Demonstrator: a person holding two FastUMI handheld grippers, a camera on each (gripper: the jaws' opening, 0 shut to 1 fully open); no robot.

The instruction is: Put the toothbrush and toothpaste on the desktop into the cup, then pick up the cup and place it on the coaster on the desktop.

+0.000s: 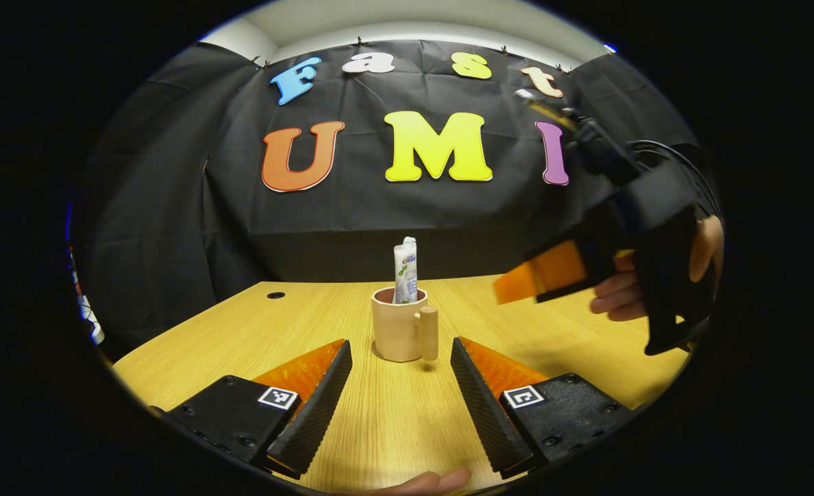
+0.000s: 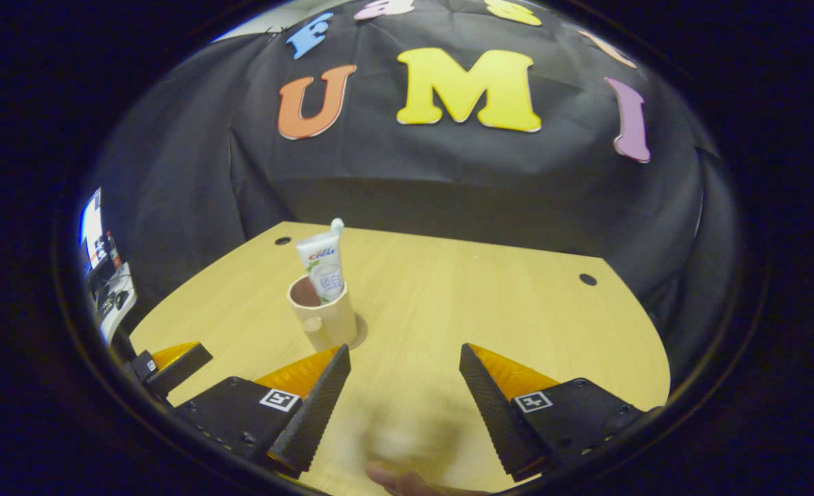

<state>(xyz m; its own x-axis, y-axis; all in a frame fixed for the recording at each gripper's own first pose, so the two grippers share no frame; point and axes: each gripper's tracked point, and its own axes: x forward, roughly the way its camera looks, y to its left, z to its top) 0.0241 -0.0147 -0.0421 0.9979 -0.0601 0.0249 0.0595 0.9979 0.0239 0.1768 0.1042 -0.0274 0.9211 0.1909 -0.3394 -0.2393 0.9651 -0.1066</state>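
A beige cup (image 1: 399, 332) with its handle to the right stands on the wooden desktop (image 1: 242, 337), just beyond my open left gripper (image 1: 401, 348). A white toothpaste tube (image 1: 405, 270) stands upright in it. In the right gripper view the cup (image 2: 321, 318) and the toothpaste (image 2: 323, 265) sit ahead and to the left of my open right gripper (image 2: 404, 351). A thin dark round edge (image 2: 360, 332) shows under the cup's base; it may be the coaster. What else the cup holds is hidden. The right gripper (image 1: 531, 281), blurred and held by a hand (image 1: 613, 297), hovers to the right of and above the cup.
The desktop (image 2: 489, 303) has small dark holes (image 2: 587, 279) near its far corners, and the black cloth wall stands right behind it. The left gripper (image 2: 173, 362) shows at the lower left of the right gripper view. Some equipment (image 2: 100, 265) stands beyond the table's left edge.
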